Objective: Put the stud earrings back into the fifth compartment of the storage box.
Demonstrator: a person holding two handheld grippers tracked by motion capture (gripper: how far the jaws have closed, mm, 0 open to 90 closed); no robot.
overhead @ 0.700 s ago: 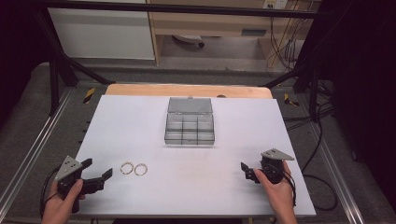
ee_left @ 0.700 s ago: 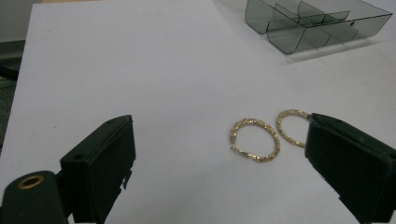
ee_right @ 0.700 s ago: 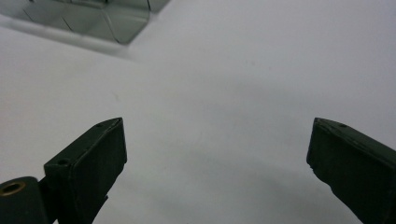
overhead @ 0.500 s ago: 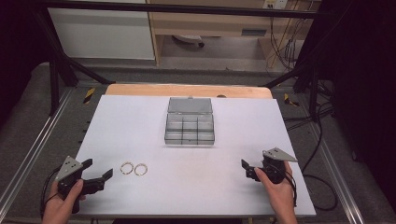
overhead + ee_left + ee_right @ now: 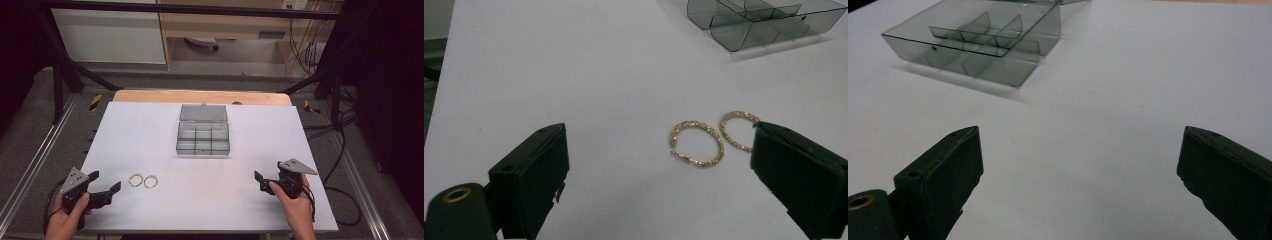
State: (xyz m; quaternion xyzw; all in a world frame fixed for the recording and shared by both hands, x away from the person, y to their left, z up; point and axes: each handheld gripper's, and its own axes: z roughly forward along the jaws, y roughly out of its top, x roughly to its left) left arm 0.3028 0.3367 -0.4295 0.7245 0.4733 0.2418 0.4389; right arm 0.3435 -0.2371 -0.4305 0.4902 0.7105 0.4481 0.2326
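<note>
Table: your work surface is a white rectangular tabletop [image 5: 200,200].
Left gripper: your left gripper [image 5: 107,191] sits near the front-left corner, jaws wide apart and clamped on nothing.
Right gripper: your right gripper [image 5: 262,181] sits near the front-right, jaws likewise spread with bare table between them.
Earrings: two thin gold textured hoop earrings [image 5: 714,137] lie flat side by side, touching or nearly so, just ahead of your left gripper (the farther hoop is partly hidden behind one jaw in the left gripper view).
Handling: expect each hoop to be very light, stiff, thin and easily flicked away. It will likely slide on the smooth top, so close slowly.
Grip point: take one hoop across its wire at the rim, jaws straddling the band, away from the open clasp end.
Container: a smoke-grey clear plastic compartment box [image 5: 203,137], lid open and lying back, stands mid-table, well apart from the hoops.
Contents: every compartment you can see looks empty.
</note>
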